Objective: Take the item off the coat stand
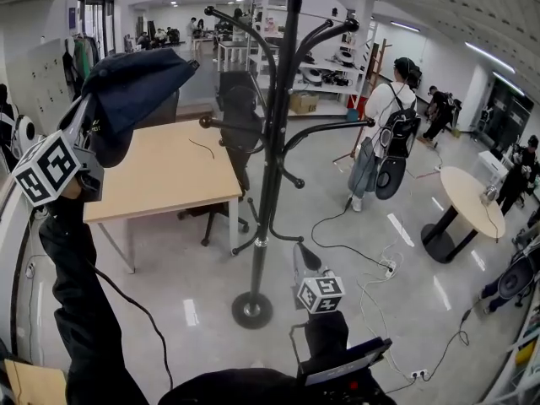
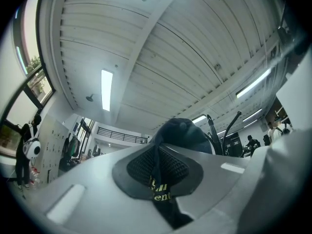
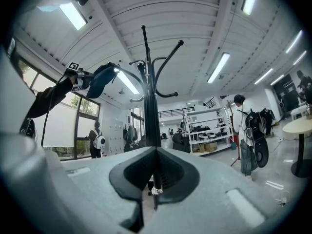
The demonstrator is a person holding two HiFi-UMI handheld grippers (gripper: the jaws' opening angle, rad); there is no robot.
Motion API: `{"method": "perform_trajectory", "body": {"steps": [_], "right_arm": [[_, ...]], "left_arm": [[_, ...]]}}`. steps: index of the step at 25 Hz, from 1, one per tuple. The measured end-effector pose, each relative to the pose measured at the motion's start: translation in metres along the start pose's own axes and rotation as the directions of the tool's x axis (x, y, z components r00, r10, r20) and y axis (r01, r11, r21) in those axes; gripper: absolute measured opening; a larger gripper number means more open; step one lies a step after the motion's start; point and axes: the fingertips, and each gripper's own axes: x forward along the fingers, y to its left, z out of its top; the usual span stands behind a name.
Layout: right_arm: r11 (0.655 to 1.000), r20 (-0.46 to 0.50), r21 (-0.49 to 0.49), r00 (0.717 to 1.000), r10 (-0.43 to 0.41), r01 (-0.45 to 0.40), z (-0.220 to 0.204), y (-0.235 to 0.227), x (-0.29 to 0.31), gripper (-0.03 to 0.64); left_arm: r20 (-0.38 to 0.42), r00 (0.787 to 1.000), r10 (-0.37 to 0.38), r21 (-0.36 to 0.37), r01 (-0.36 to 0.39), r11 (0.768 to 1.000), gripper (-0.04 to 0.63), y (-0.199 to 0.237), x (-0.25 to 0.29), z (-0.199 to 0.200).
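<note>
The left gripper (image 1: 84, 129) is held up high, to the left of the coat stand (image 1: 274, 142). Its jaws are pinched tight on a dark cap (image 1: 135, 87). The cap hangs from this gripper, well apart from the coat stand, and touches none of its hooks (image 1: 325, 32).

In the left gripper view, the jaws squeeze a thin bit of the cap's cloth with yellow letters on it (a strap or a tag, I can't tell which). The round top of the cap sits just past them. I think the cap is held up and out like this so it can't snag on a hook.

The right gripper (image 1: 305, 260) is low down, near the foot of the coat stand. Its jaws are closed together with nothing in them. In the right gripper view, the coat stand's pole shows far behind the jaws, not between them. I think this gripper hangs low because one gripper is enough for a light cap.

A worktop (image 1: 160, 171) stands to the left of the coat stand, under the cap. The cap is off the coat stand, so the job looks almost done.
</note>
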Motion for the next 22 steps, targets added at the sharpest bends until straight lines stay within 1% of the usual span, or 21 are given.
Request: {"method": "perform_trajectory", "body": {"steps": [6,10,12,16,18,22], "right_arm": [[1.000,-0.001,-0.007,1.000,0.017,-0.017,0.007,0.008,-0.003,0.002],[1.000,-0.002,-0.014,1.000,0.023,-0.023,0.006,0.009,0.002,0.002],[1.000,-0.002,-0.017,1.000,0.024,-0.024,0.004,0.009,0.002,0.002],[1.000,-0.005,-0.022,1.000,0.022,-0.022,-0.002,0.008,0.002,0.002],[0.999,-0.009,-0.024,1.000,0.022,-0.022,-0.002,0.008,0.002,0.002],[0.999,-0.013,-0.024,1.000,0.024,-0.025,0.001,0.010,0.001,0.002]], "left_arm": [[-0.026,1.000,0.016,-0.001,-0.016,1.000,0.014,0.003,-0.010,-0.015],[-0.057,0.998,0.019,-0.011,-0.019,1.000,0.014,0.006,-0.013,-0.036],[-0.053,0.998,0.022,-0.001,-0.022,1.000,0.014,0.005,-0.017,-0.043],[-0.036,0.998,0.046,0.051,-0.044,0.998,0.014,0.000,-0.027,-0.055],[-0.038,0.998,0.041,0.050,-0.039,0.998,0.014,-0.004,-0.030,-0.062],[-0.044,0.998,0.033,0.027,-0.031,0.999,0.014,-0.009,-0.038,-0.073]]}}
